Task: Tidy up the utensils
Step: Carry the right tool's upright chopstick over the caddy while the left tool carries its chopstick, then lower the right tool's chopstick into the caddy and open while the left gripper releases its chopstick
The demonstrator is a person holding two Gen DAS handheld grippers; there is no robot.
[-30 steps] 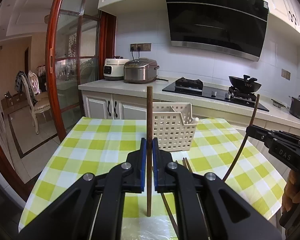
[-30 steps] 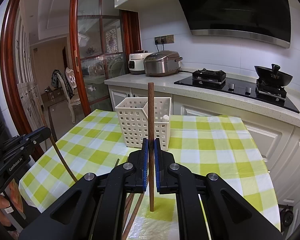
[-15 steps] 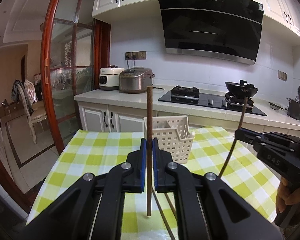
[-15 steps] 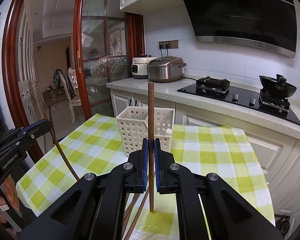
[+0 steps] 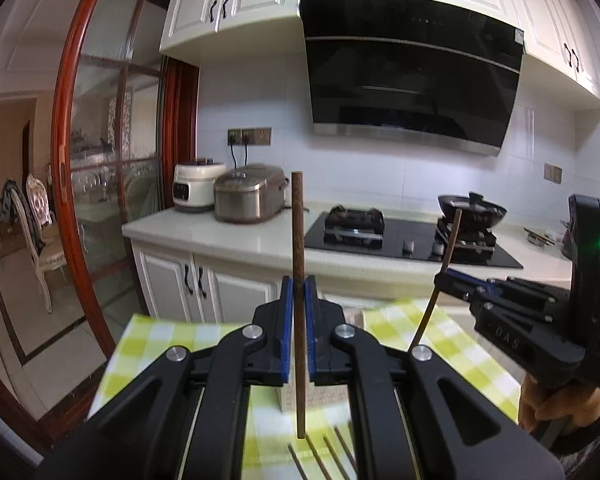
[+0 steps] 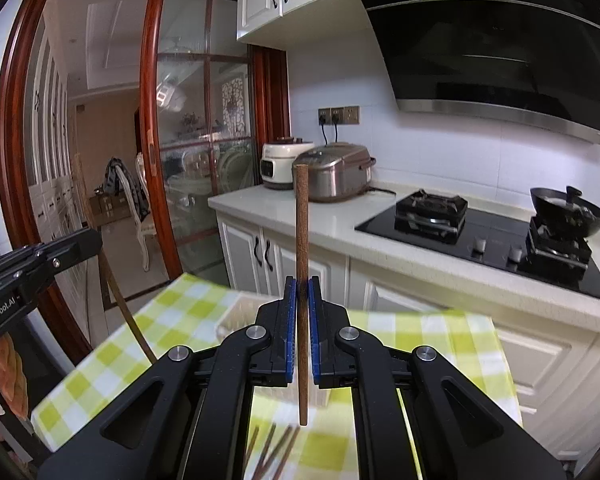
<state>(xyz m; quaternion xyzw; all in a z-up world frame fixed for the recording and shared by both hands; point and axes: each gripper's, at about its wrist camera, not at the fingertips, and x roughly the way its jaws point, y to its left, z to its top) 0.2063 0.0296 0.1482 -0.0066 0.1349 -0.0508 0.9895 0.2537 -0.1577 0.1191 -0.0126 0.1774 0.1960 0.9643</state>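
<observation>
My left gripper (image 5: 299,280) is shut on a brown chopstick (image 5: 298,220) that stands upright between its blue pads, well above the green-checked table (image 5: 160,344). My right gripper (image 6: 302,280) is shut the same way on a second upright chopstick (image 6: 301,216). In the left wrist view the right gripper (image 5: 444,278) hangs at the right, its chopstick (image 5: 450,248) slanting. The right wrist view shows the left gripper (image 6: 94,242) at the left edge. The white basket (image 6: 240,316) is mostly hidden behind the fingers. Several loose chopsticks (image 5: 320,456) lie on the cloth below.
Behind the table runs a white counter (image 5: 236,240) with two rice cookers (image 5: 248,196), a black hob (image 5: 404,236) and a wok (image 5: 472,206). A red-framed glass door (image 5: 112,160) stands at the left. A person's hand (image 5: 556,404) holds the right gripper's handle.
Both grippers have risen with their chopsticks still clamped. The table and basket have dropped low in both views, and the basket now sits mostly behind the fingers.
</observation>
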